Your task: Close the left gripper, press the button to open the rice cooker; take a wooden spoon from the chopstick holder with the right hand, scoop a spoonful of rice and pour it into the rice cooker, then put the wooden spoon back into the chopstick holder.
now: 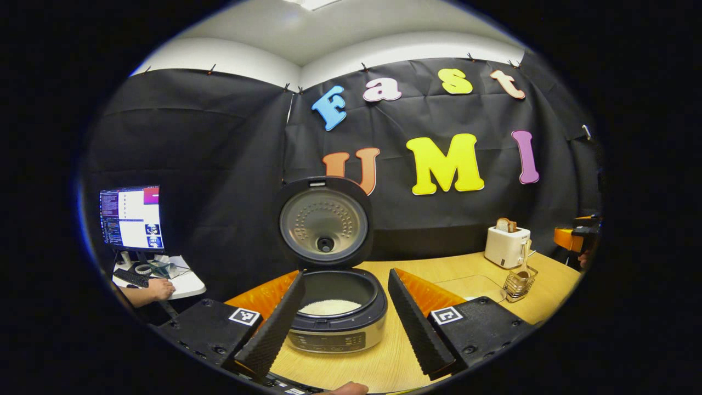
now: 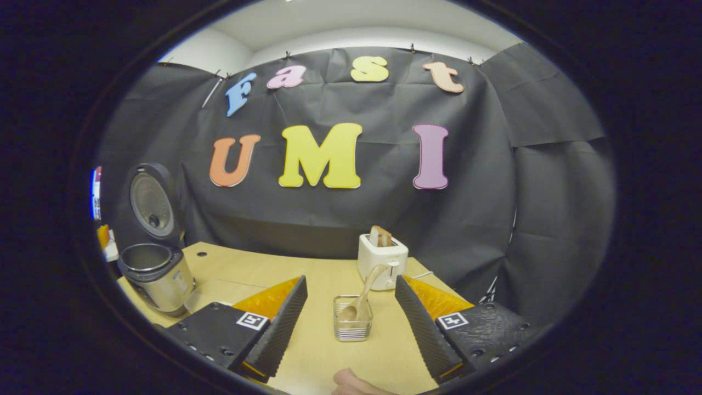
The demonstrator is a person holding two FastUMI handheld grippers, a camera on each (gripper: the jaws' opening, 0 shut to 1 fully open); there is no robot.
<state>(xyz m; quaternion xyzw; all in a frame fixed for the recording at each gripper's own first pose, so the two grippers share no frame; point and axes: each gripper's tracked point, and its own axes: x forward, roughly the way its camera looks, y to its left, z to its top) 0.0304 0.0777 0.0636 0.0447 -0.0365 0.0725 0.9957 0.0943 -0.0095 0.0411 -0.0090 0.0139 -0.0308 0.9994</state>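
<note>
Rice cooker (image 1: 335,323), round, silver body with dark rim and a front control panel: stands on the light wooden counter (image 1: 384,362), lid (image 1: 324,222) swung fully up and standing upright behind the pot, its perforated metal inner plate facing forward; white rice lies in the dark inner pot. In the right gripper view the same cooker (image 2: 156,274) stands at the far left of the counter (image 2: 307,274), lid raised. Wooden spoon (image 2: 362,299), pale, long-handled: stands bowl-down in the small clear-sided wire chopstick holder (image 2: 352,319), handle leaning up and to the right toward the toaster; in the left gripper view the spoon (image 1: 524,263) and holder (image 1: 519,284) stand well to the right of the cooker. Left tool (image 1: 343,323): fingers spread wide, one on either side of the cooker as seen from its camera, pinching nothing. Right tool (image 2: 351,323): fingers spread wide, the holder between them farther off, pinching nothing, not touching spoon or holder. White two-slot toaster (image 2: 383,258) with bread slices standing in its slots: just behind the holder. Farther left in the left gripper view: a lit monitor (image 1: 131,218) on a small white side table (image 1: 186,282), with a person's hand (image 1: 160,288) resting at a keyboard.
</note>
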